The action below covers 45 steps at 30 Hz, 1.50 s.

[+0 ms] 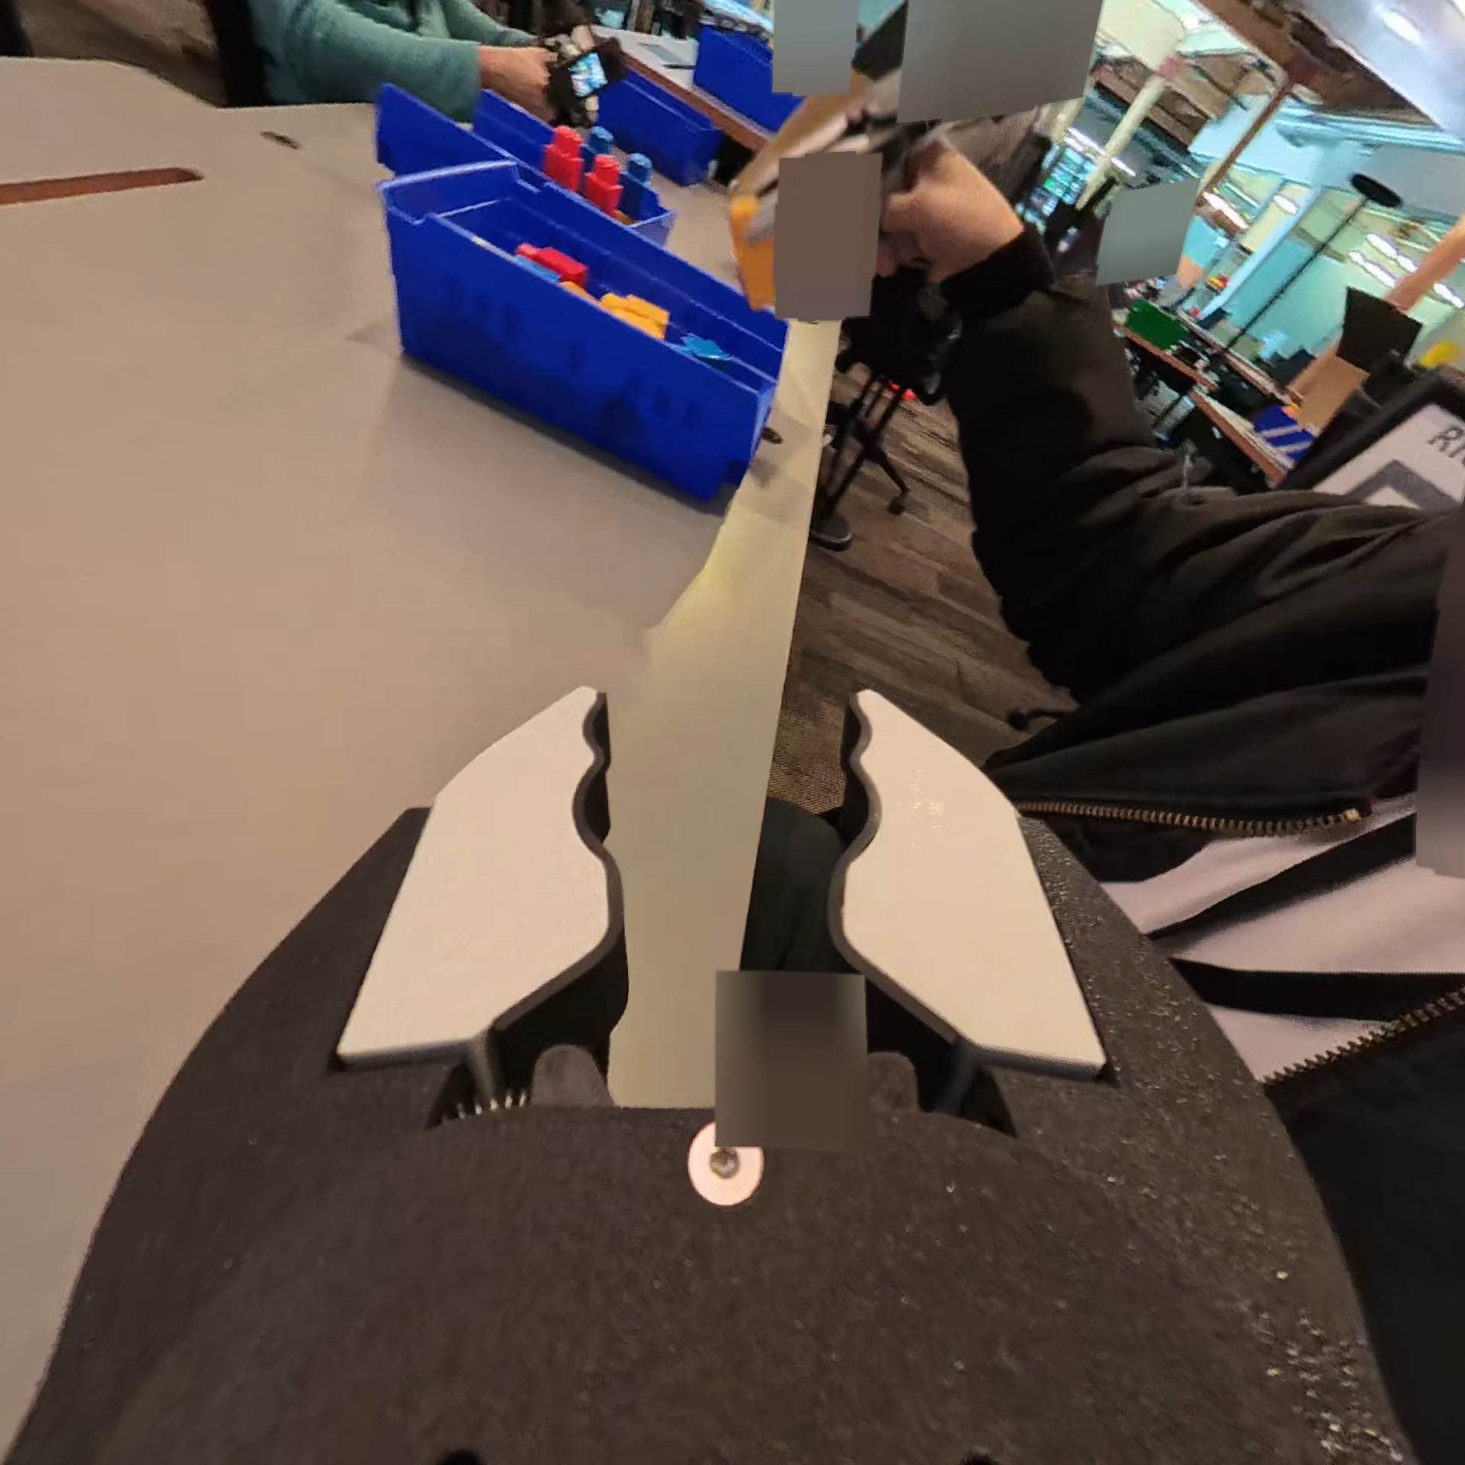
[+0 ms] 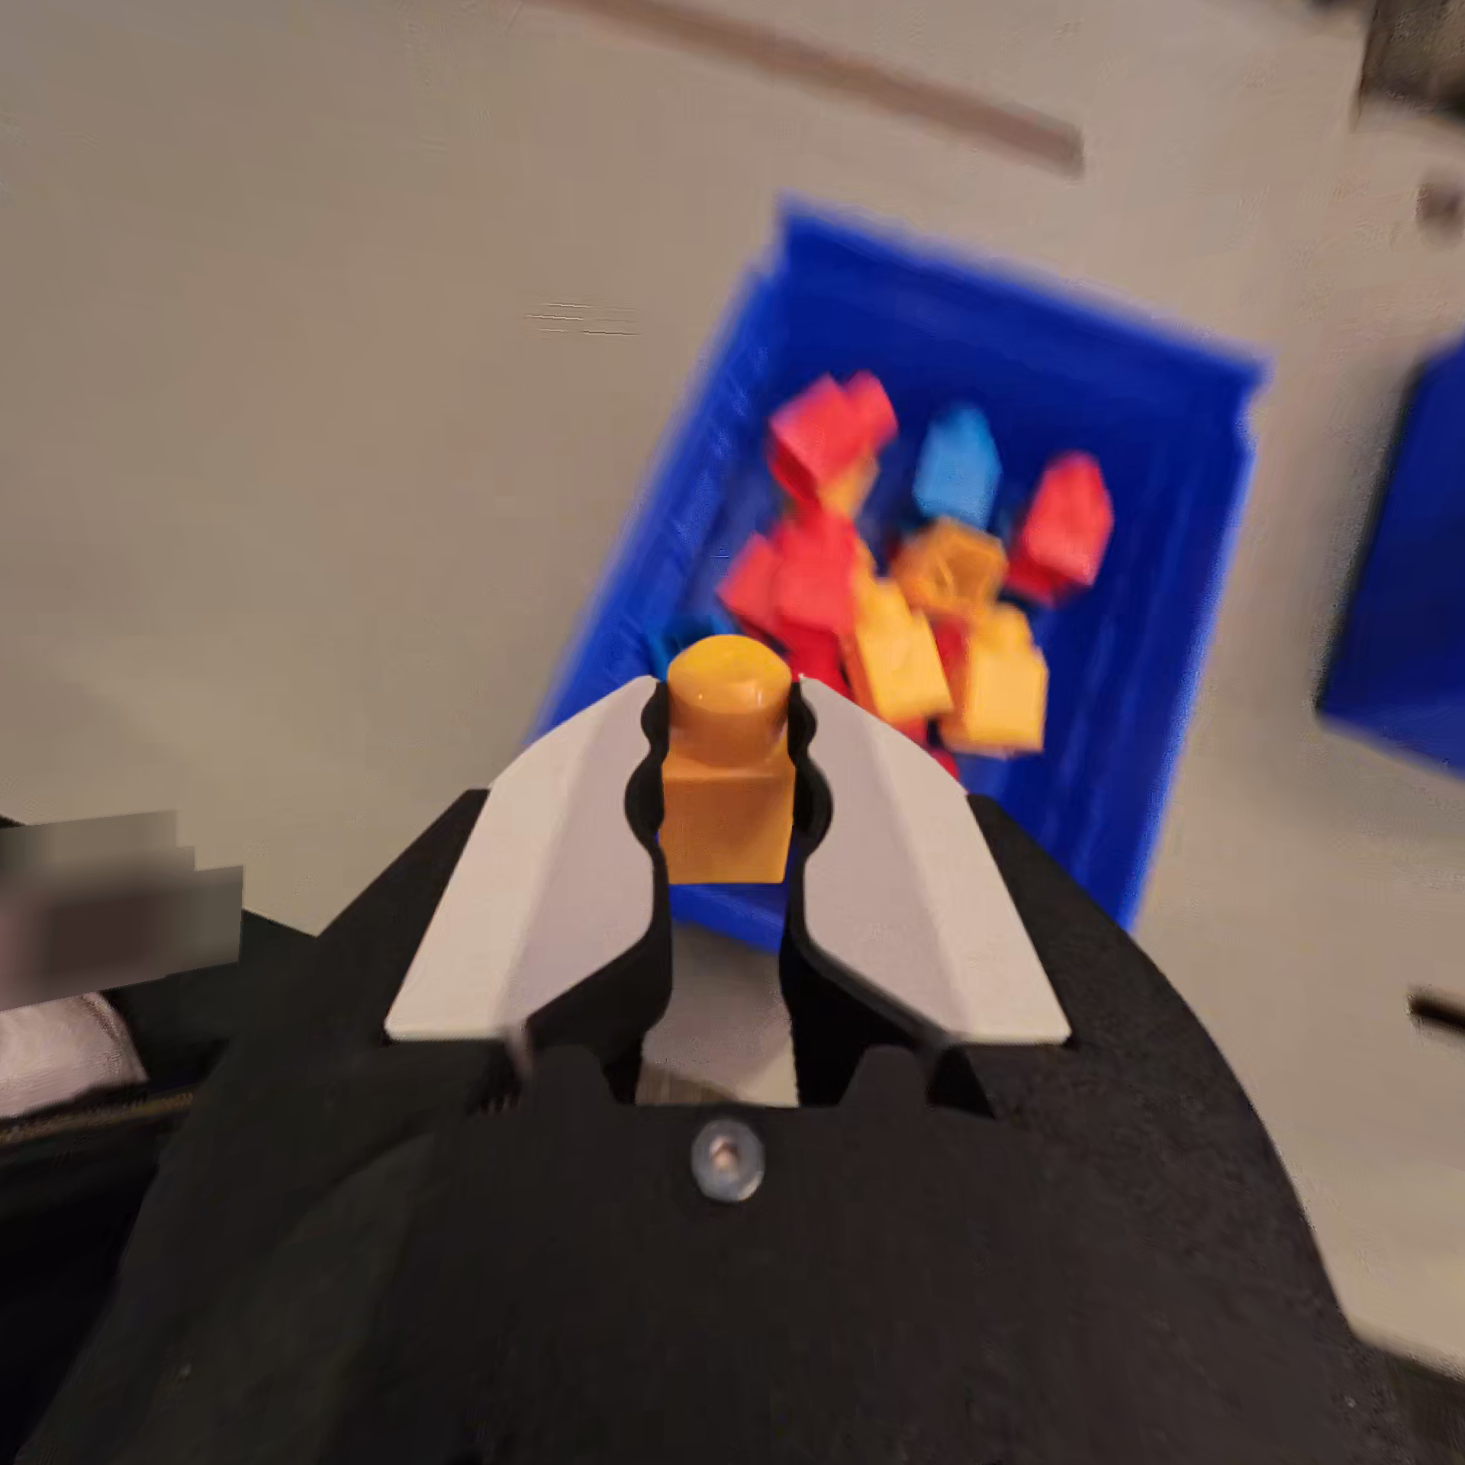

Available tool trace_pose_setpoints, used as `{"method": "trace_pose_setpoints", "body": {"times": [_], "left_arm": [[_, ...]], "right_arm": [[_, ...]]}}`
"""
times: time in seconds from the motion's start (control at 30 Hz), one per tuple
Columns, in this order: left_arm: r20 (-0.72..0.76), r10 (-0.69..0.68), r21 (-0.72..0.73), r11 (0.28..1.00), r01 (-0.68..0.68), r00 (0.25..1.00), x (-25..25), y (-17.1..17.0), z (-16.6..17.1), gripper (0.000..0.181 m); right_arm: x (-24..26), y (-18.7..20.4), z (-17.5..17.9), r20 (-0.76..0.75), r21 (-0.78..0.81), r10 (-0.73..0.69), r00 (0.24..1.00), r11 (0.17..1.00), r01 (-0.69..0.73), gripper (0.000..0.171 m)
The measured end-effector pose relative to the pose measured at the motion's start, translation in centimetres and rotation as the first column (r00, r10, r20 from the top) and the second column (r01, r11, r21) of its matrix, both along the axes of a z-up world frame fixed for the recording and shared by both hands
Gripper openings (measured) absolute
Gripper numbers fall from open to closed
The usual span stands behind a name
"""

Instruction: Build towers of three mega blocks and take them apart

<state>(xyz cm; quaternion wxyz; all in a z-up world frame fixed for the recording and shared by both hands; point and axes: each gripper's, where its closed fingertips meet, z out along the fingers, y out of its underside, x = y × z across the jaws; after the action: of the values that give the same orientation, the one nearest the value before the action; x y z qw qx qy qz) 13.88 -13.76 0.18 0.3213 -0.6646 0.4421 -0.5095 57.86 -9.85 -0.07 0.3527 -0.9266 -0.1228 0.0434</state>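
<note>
My right gripper (image 2: 728,698) is shut on an orange mega block (image 2: 728,781), stud pointing away from me, held above the near edge of a blue bin (image 2: 1173,650). The bin holds several loose red, orange and blue blocks (image 2: 896,571). My left gripper (image 1: 728,701) is open and empty, low over the edge of the grey table (image 1: 238,555), well short of the same blue bin (image 1: 571,357) with its loose blocks (image 1: 626,309). The right gripper with the orange block (image 1: 753,254) shows far off in the left wrist view, partly behind a blurred patch.
A second blue bin (image 1: 634,214) behind the first holds upright red and blue block towers (image 1: 587,170). Another person's hand (image 1: 515,75) holds a gripper there. More blue bins (image 1: 733,63) stand farther back. A dark sleeve (image 1: 1110,491) lies right of the table edge. Another blue bin (image 2: 1411,571) sits right.
</note>
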Motion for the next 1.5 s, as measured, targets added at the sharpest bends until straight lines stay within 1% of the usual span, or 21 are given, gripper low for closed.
{"method": "trace_pose_setpoints", "body": {"times": [0.03, 0.1, 0.17, 0.27, 0.4, 0.47, 0.53, 0.67, 0.73, 0.8, 0.9, 0.93, 1.0, 1.07, 1.13, 1.23, 1.3, 1.33, 1.4, 1.5], "left_arm": [[0.003, 0.015, -0.015, 1.0, -0.015, 1.0, -0.6, 0.2, -0.2, 0.056], [0.016, 0.035, -0.044, 0.998, -0.034, 0.999, -1.4, 0.5, -0.4, 0.055], [0.019, 0.048, -0.055, 0.997, -0.047, 0.999, -1.7, 0.7, -0.3, 0.055], [0.011, 0.046, -0.041, 0.998, -0.046, 0.999, -1.5, 0.6, 0.0, 0.053], [-0.016, 0.036, -0.002, 0.999, -0.036, 0.999, -1.3, 0.2, 0.3, 0.053], [-0.021, 0.049, 0.02, 0.999, -0.049, 0.999, -1.5, 0.2, 0.4, 0.053], [-0.011, 0.057, 0.024, 0.998, -0.057, 0.998, -1.9, 0.2, 0.6, 0.052], [-0.015, 0.089, 0.016, 0.996, -0.089, 0.996, -2.9, 0.8, 0.3, 0.052], [-0.014, 0.124, 0.008, 0.992, -0.124, 0.992, -3.8, 1.6, 0.3, 0.052], [-0.003, 0.162, 0.002, 0.987, -0.162, 0.987, -5.0, 2.2, 0.8, 0.052], [0.007, 0.267, 0.064, 0.962, -0.267, 0.964, -8.1, 3.8, 2.5, 0.053], [0.002, 0.319, 0.098, 0.943, -0.318, 0.948, -9.6, 4.6, 3.1, 0.053], [-0.025, 0.464, 0.194, 0.871, -0.451, 0.885, -13.6, 7.1, 4.2, 0.054], [-0.039, 0.603, 0.27, 0.774, -0.573, 0.797, -18.1, 9.8, 5.3, 0.055], [-0.075, 0.71, 0.352, 0.676, -0.647, 0.701, -22.6, 12.6, 5.6, 0.058], [-0.168, 0.827, 0.457, 0.547, -0.702, 0.536, -28.9, 17.2, 3.8, 0.059], [-0.21, 0.867, 0.471, 0.494, -0.731, 0.451, -31.5, 20.1, 1.7, 0.062], [-0.239, 0.879, 0.449, 0.478, -0.755, 0.414, -32.4, 21.4, 0.4, 0.063], [-0.271, 0.884, 0.372, 0.46, -0.806, 0.38, -32.8, 23.6, -1.9, 0.064], [-0.241, 0.903, 0.277, 0.415, -0.867, 0.356, -32.1, 26.3, -3.6, 0.059]], "right_arm": [[1.9, -0.6, -2.2, -0.001, -0.083, -0.036, 0.999, 0.996, 0.036, 0.028], [2.9, -1.3, -5.8, -0.06, -0.197, -0.048, 0.997, 0.98, 0.035, 0.028], [2.4, -1.0, -7.6, -0.08, -0.22, -0.024, 0.997, 0.975, 0.006, 0.028], [1.4, 0.5, -8.3, -0.057, -0.206, 0.0, 0.998, 0.979, -0.012, 0.028], [1.7, 2.0, -9.4, 0.046, -0.277, 0.004, 0.999, 0.961, 0.009, 0.028], [1.6, 1.9, -10.3, 0.046, -0.34, 0.014, 0.999, 0.94, 0.002, 0.028], [1.3, 1.9, -10.9, 0.033, -0.357, 0.032, 0.999, 0.934, -0.018, 0.028], [1.3, 2.0, -11.3, 0.027, -0.343, 0.043, 0.999, 0.939, -0.031, 0.029], [1.4, 2.0, -10.9, 0.022, -0.332, 0.036, 0.999, 0.943, -0.027, 0.034], [1.4, 2.3, -9.8, 0.009, -0.274, 0.031, 0.999, 0.961, -0.027, 0.035], [0.9, 2.7, -6.3, -0.033, -0.123, 0.021, 0.999, 0.992, -0.025, 0.038], [0.6, 2.9, -4.7, -0.032, -0.04, 0.031, 0.999, 0.999, -0.032, 0.041], [-0.9, 2.9, -0.9, -0.024, 0.161, 0.079, 0.997, 0.984, -0.074, 0.042], [-3.2, 2.4, 2.3, -0.04, 0.325, 0.147, 0.988, 0.937, -0.126, 0.044], [-5.7, 1.7, 4.6, -0.056, 0.437, 0.216, 0.975, 0.883, -0.17, 0.044], [-8.8, 1.3, 6.0, -0.085, 0.492, 0.284, 0.955, 0.845, -0.208, 0.044], [-10.5, 1.4, 6.2, -0.092, 0.492, 0.321, 0.942, 0.838, -0.238, 0.043], [-11.0, 1.7, 6.1, -0.082, 0.487, 0.321, 0.944, 0.839, -0.243, 0.043], [-11.9, 2.2, 5.9, -0.047, 0.467, 0.318, 0.947, 0.845, -0.26, 0.043], [-13.2, 2.6, 6.0, -0.018, 0.446, 0.327, 0.945, 0.849, -0.285, 0.043]]}}
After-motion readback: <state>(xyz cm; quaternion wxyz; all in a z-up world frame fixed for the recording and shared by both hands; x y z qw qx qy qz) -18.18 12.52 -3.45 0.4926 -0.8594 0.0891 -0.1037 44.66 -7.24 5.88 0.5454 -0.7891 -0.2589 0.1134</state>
